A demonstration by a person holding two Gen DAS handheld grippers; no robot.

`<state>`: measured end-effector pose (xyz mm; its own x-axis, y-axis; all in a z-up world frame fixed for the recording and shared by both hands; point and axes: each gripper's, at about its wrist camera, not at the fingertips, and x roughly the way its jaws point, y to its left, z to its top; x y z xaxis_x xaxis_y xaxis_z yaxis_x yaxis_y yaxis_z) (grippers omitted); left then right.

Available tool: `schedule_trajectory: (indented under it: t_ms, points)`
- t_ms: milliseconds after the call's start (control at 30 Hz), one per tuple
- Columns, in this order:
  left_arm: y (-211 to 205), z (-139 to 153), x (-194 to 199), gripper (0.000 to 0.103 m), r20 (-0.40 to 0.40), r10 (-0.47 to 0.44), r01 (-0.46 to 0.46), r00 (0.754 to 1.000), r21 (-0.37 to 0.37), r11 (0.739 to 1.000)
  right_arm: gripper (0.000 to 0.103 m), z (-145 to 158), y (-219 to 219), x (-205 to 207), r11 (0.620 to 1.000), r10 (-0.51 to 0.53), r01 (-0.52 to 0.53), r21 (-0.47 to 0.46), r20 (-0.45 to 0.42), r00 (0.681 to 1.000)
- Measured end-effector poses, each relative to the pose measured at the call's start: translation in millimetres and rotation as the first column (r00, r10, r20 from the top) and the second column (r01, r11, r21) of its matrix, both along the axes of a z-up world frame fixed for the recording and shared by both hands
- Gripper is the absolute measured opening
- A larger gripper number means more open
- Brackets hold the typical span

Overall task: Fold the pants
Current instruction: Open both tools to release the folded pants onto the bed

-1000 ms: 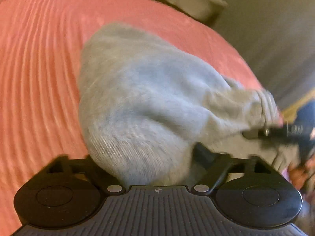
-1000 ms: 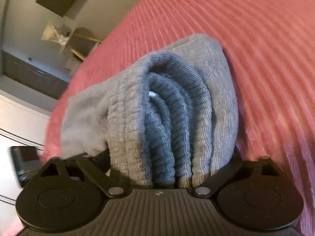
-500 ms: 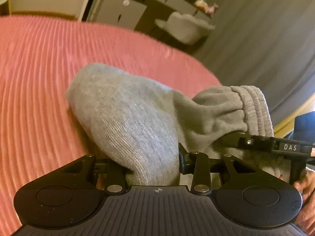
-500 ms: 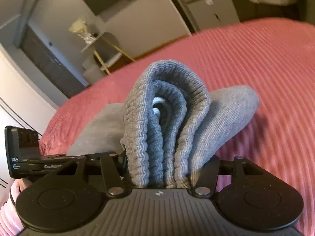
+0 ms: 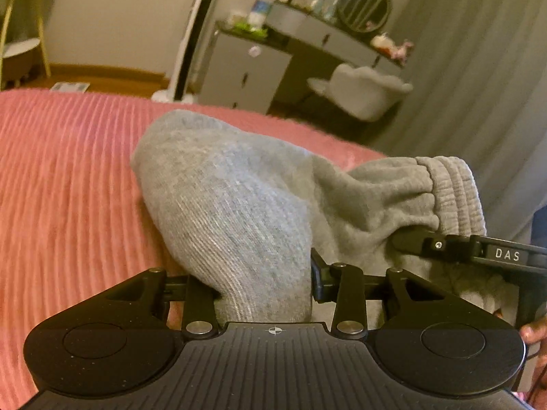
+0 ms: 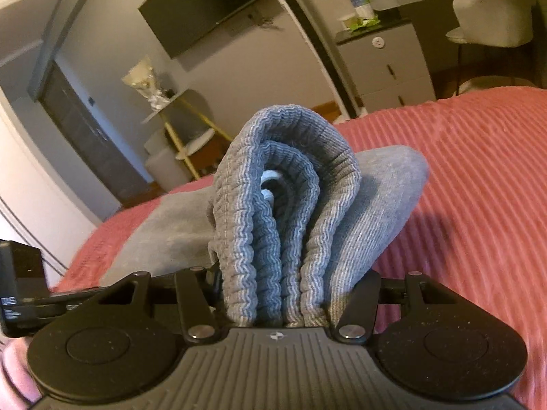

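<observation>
Over the bedspread point(image 5: 68, 184), both grippers pinch pants point(image 5: 239, 212).

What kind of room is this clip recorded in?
Most likely a bedroom: a bed with a pink ribbed bedspread, a vanity desk with a round mirror, and a wall-mounted TV.

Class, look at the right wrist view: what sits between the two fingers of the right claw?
Bunched layers of the grey pants, ribbed waistband folded over itself, fill the right claw, above the pink bedspread.

A home bedroom – pink bedspread point(image 5: 68, 188), dresser point(image 6: 386, 61), wall television point(image 6: 208, 7)
</observation>
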<state>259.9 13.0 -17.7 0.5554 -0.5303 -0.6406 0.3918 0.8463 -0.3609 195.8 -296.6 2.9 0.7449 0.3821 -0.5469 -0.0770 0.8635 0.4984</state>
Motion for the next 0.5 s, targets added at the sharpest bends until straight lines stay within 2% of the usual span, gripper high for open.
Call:
schedule_trajectory:
  t_ms: [33,67,100,167,233,333,400,467,500]
  points:
    - [-1,-8,7,0.046,-0.014,0.029,-0.028,0.999,0.018,0.999,0.059,-8,0,8,1.0,-0.01,0.009,-0.02,-0.017,1.0]
    - [1,-16,11,0.054,-0.026,0.061,-0.06,0.998,0.038,0.997,0.061,-14,-1,14,0.999,-0.028,0.026,-0.043,-0.032,0.999]
    - [7,-23,13,0.059,-0.043,0.102,-0.1,0.994,0.054,0.994,0.069,-22,-4,21,0.996,-0.052,0.047,-0.076,-0.064,0.997]
    - [21,-33,11,0.082,-0.061,0.165,-0.162,0.984,0.052,0.985,0.088,-34,-9,31,0.989,-0.112,0.097,-0.116,-0.135,0.985]
    - [45,-31,-6,0.092,-0.013,0.219,-0.218,0.976,0.03,0.975,0.096,-40,-27,22,0.981,-0.182,0.167,-0.102,-0.158,0.971]
    - [73,-21,-38,0.093,0.062,0.313,-0.316,0.948,0.051,0.947,0.096,-33,-42,-12,0.972,-0.235,0.23,-0.055,-0.106,0.966]
    - [79,-17,-56,0.093,0.068,0.356,-0.357,0.932,0.008,0.934,0.096,-27,-34,-36,0.957,-0.276,0.27,-0.106,-0.056,0.959]
    - [80,-20,-77,0.094,0.023,0.315,-0.313,0.949,-0.066,0.947,0.096,-29,-24,-55,0.967,-0.242,0.241,-0.084,-0.01,0.97]
    - [76,-24,-85,0.094,0.008,0.292,-0.291,0.956,-0.072,0.954,0.096,-33,-15,-62,0.973,-0.221,0.22,-0.071,-0.008,0.975]
